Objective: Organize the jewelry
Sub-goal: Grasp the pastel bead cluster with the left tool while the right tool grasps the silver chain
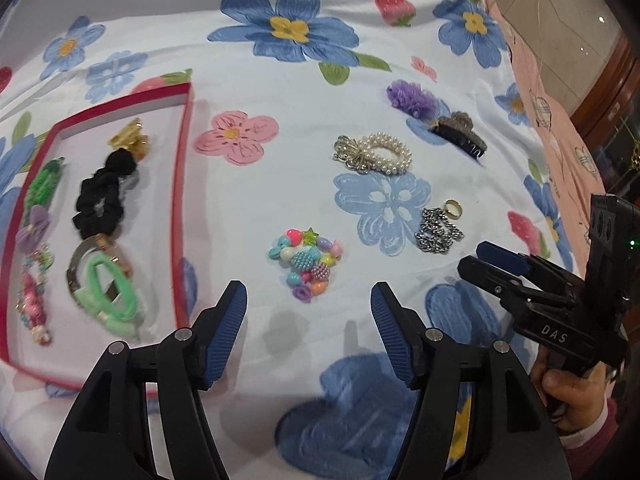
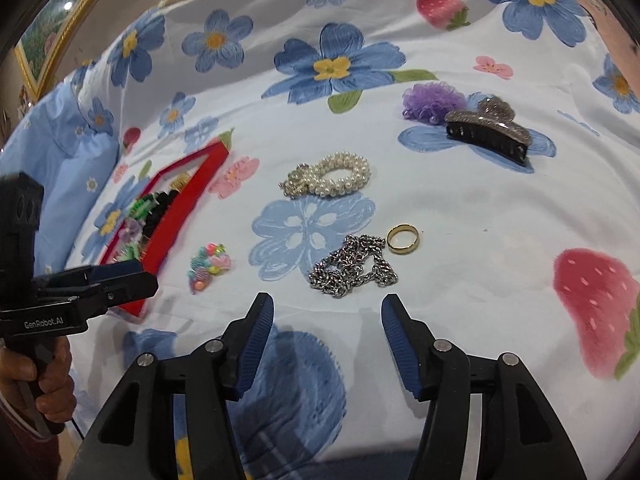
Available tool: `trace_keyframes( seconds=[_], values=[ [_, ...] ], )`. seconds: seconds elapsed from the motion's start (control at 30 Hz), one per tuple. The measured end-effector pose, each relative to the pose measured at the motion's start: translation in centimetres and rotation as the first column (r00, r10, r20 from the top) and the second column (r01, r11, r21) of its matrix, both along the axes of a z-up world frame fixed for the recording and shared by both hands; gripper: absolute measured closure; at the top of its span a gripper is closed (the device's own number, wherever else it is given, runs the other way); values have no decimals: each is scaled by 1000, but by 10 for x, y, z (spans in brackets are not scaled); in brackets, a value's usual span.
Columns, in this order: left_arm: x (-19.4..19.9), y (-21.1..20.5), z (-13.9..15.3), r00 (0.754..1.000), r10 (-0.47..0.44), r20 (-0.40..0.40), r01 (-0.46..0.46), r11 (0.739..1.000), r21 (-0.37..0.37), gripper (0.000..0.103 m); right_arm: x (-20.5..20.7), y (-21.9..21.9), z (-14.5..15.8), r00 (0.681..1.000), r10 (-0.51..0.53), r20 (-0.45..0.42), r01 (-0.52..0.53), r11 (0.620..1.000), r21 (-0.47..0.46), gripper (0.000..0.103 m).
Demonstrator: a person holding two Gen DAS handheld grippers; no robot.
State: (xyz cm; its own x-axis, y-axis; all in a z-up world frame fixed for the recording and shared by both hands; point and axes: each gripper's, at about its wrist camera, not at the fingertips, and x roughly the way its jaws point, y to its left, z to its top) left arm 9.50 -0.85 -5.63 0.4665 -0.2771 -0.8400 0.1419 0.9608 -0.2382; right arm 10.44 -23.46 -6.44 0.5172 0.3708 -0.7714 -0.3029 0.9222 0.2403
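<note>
Hovering left gripper point(image 1: 308, 300): spread wide, empty, above bead bracelet point(image 1: 306, 262)
right gripper point(image 2: 328, 316): spread too, near chain point(image 2: 352, 266)
red tray point(image 1: 180, 184): holds scrunchies

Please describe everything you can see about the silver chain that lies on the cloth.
The silver chain looks like metal, made of thick shiny links, and lies bunched in a loose tangled heap, not stretched out. It rests flat on the flowered cloth, partly over a pale blue printed flower. A gold ring lies right beside it; whether they touch is unclear. The chain is outside the red box, just ahead of the open right gripper, which is not touching it.
</note>
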Motion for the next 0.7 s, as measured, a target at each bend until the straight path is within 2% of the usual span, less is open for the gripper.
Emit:
trace_keyframes(
  seconds=[0.23, 0.37, 0.4, 0.53, 0.57, 0.67, 0.7],
  values=[
    [24, -11, -27, 999, -23, -48, 25, 999, 28, 39, 18, 8, -19, 1000, 15, -20, -16, 999, -41, 45],
    [29, -18, -33, 999, -43, -31, 45, 995, 88, 40, 24, 14, -23, 1000, 29, 0, -29, 997, -67, 44],
    [30, -19, -33, 998, -49, -26, 51, 995, 88, 48, 26, 15, -23, 1000, 31, 4, -30, 997, -72, 44],
    [35, -17, -37, 998, -60, -24, 62, 995, 75, 71, 34, 20, -26, 999, 35, 22, -32, 995, -91, 44],
    [36, -15, -37, 998, -61, -24, 62, 996, 67, 80, 35, 23, -26, 999, 37, 28, -34, 994, -103, 45],
    [37, -12, -38, 998, -64, -23, 65, 997, 43, 82, 36, 29, -28, 998, 39, 42, -32, 989, -147, 49],
    [37, -12, -38, 998, -64, -22, 65, 997, 40, 83, 37, 29, -28, 998, 33, 45, -26, 987, -156, 58]
  ],
)
